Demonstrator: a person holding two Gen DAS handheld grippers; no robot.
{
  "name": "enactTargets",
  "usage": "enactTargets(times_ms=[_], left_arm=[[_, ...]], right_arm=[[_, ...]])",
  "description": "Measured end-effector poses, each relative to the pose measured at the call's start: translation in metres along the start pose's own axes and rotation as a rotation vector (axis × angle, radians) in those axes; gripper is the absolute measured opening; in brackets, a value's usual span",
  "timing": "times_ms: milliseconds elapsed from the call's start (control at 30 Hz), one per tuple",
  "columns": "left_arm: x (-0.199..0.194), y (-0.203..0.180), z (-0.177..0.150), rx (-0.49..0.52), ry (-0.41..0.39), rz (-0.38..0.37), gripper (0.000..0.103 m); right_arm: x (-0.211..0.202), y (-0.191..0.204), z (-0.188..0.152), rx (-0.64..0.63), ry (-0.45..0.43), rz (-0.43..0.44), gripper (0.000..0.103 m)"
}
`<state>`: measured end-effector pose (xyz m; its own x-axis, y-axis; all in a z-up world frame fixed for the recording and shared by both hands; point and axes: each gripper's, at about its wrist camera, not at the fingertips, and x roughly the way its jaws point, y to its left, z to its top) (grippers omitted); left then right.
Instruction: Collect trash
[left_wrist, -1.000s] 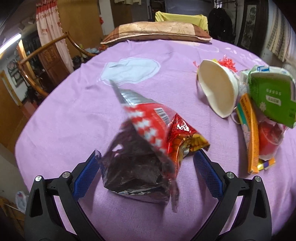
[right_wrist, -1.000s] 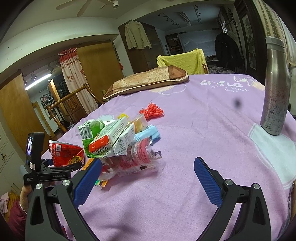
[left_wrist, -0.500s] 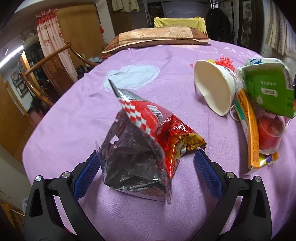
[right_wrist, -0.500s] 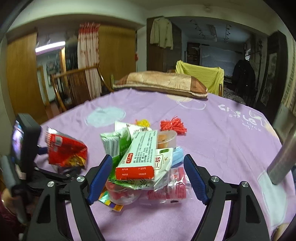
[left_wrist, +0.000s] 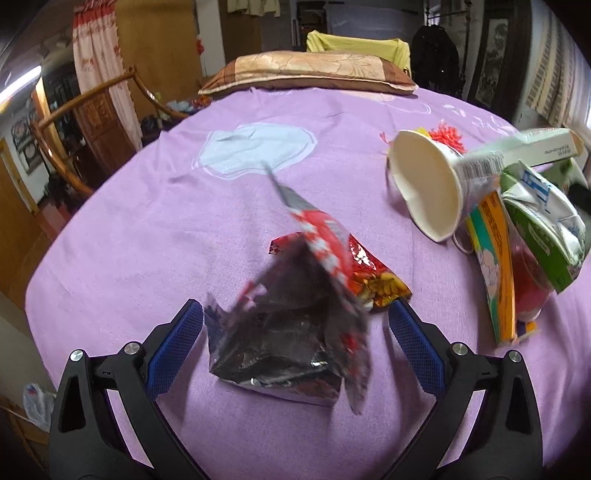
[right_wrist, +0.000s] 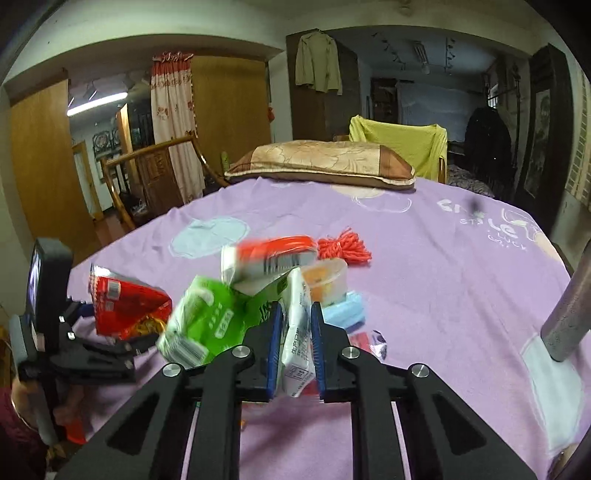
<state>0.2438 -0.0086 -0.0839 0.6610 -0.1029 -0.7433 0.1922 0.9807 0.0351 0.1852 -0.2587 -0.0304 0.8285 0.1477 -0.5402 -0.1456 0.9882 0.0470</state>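
Left wrist view. The left gripper (left_wrist: 295, 325) is seen with jaws spread wide; a crumpled red snack bag (left_wrist: 306, 295), silver foil inside turned out, lies between the blue pads (left_wrist: 173, 347). Whether the pads touch the bag cannot be told; nothing is clamped. The bag is blurred at its upper flap. The surface is a tabletop (left_wrist: 147, 221) covered in purple cloth bearing a pale blue patch. To the right, well apart from the bag, a heap of trash is recorded: a white paper cup (left_wrist: 424, 192) on its side, mouth toward the camera; a white carton (left_wrist: 517, 151) resting across it; a green package (left_wrist: 543, 236); an orange-and-yellow flat pack (left_wrist: 495, 269). A red tassel (left_wrist: 448, 134) lies behind the cup. At the far edge a brown pillow (left_wrist: 306, 72) is laid; a wooden chair (left_wrist: 74, 122) and a patterned curtain (left_wrist: 99, 59) are seen at left.

Right wrist view. The right gripper (right_wrist: 295, 347) is seen with jaws drawn nearly together, clamped on a white printed wrapper (right_wrist: 297, 332) standing upright between them. Around it, blurred, are listed the green package (right_wrist: 203, 321), a red-and-white box (right_wrist: 273, 254), a clear tub (right_wrist: 325, 280) and a light blue item (right_wrist: 343, 314). The red snack bag (right_wrist: 125, 302) lies to the left at the left gripper (right_wrist: 92, 350). The red tassel (right_wrist: 343, 249) lies beyond the heap. A metal bottle (right_wrist: 569, 314) stands at the right edge. The pillow (right_wrist: 321, 164), a yellow-draped chair (right_wrist: 406, 144) and a hanging jacket (right_wrist: 317, 61) close the background.
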Motion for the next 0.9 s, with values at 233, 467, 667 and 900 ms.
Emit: enactTargets(times_ms=[233, 467, 667, 900], left_arm=[[0.004, -0.004, 0.008, 0.010, 0.024, -0.001, 0.097], [0.008, 0.001, 0.006, -0.011, 0.035, -0.043, 0.097], [0.009, 0.005, 0.009, -0.034, 0.039, -0.079, 0.096], [0.000, 0.014, 0.012, -0.075, 0.005, -0.082, 0.052]], right_arm=[[-0.010, -0.009, 0.000, 0.027, -0.033, -0.007, 0.058], [-0.001, -0.021, 0.022, 0.001, -0.034, -0.061, 0.083], [0.033, -0.007, 0.027, -0.144, 0.072, -0.059, 0.078], [0.013, -0.022, 0.035, -0.058, -0.033, -0.041, 0.018]])
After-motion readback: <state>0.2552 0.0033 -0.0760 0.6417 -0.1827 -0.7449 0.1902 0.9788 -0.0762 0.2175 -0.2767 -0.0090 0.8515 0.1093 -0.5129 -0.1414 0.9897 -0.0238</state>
